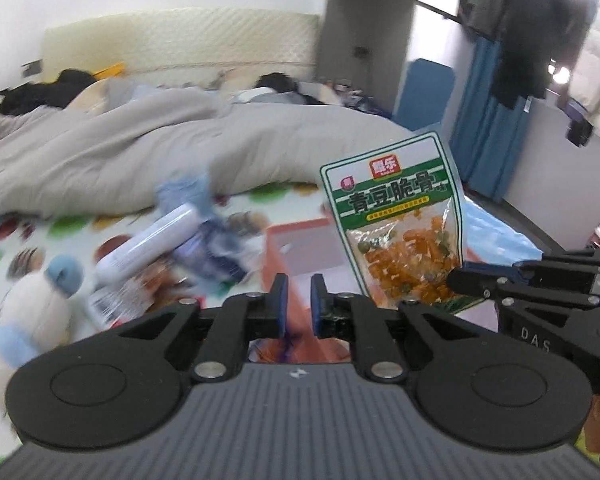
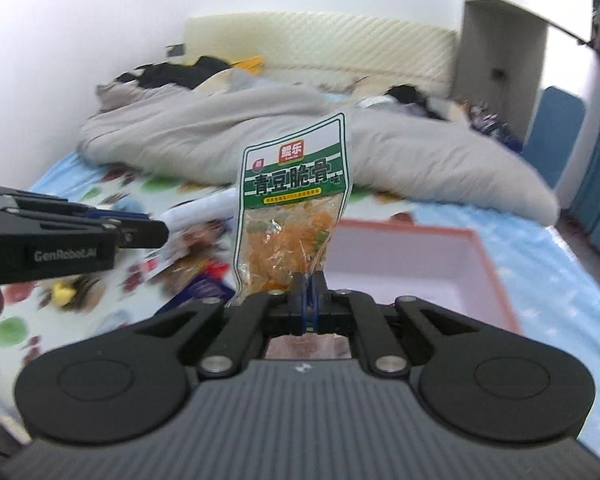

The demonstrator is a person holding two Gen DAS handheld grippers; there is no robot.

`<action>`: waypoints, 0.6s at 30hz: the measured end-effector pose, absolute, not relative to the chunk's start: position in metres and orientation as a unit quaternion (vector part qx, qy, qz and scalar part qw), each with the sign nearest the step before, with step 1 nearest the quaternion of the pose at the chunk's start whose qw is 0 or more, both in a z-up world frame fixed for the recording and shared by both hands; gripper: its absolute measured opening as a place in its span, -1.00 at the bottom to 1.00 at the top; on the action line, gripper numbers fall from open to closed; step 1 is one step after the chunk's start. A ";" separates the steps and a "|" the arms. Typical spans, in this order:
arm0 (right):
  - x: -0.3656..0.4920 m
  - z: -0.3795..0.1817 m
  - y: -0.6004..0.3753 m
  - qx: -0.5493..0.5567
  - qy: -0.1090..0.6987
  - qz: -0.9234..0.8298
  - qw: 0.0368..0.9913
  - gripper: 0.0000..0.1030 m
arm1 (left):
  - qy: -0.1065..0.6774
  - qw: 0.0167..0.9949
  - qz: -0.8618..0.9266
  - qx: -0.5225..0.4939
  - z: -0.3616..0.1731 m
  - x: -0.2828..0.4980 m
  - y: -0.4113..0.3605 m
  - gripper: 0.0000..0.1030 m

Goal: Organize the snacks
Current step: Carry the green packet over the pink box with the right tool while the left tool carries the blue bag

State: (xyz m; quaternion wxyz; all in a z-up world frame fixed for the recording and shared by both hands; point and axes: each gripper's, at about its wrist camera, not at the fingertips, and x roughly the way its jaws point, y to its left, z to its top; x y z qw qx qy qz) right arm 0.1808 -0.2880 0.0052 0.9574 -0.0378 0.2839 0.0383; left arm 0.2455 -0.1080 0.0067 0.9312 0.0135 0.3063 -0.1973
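Observation:
A green and white snack pouch (image 1: 400, 216) with orange pieces behind its clear window stands upright in the air. My right gripper (image 2: 309, 300) is shut on the pouch's (image 2: 296, 208) bottom edge. In the left wrist view the right gripper (image 1: 456, 280) comes in from the right at the pouch's lower corner. My left gripper (image 1: 298, 304) has a narrow gap between its pads and nothing in it. It hangs left of the pouch, over the near edge of a pink open box (image 1: 296, 240). The left gripper (image 2: 160, 234) also shows from the side. The box (image 2: 488, 264) lies behind the pouch.
Blurred loose snacks lie on the patterned sheet (image 1: 80, 232) left of the box: a white tube-shaped pack (image 1: 148, 240) and a blue packet (image 1: 208, 248). A white and blue plush toy (image 1: 32, 312) sits near left. A grey duvet (image 2: 260, 132) heaps across the bed behind.

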 end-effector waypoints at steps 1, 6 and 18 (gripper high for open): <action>0.184 0.004 -0.299 -0.034 0.288 0.030 0.957 -0.89 | 0.301 0.932 -0.201 0.015 0.009 0.249 -0.116 -0.74; 0.198 -0.020 -0.342 -0.030 0.320 0.002 0.947 -0.89 | 0.327 0.922 -0.207 0.004 -0.009 0.270 -0.126 -0.74; 0.218 -0.081 -0.366 -0.035 0.370 -0.001 0.929 -0.89 | 0.478 0.862 -0.162 -0.040 -0.146 0.338 -0.058 0.69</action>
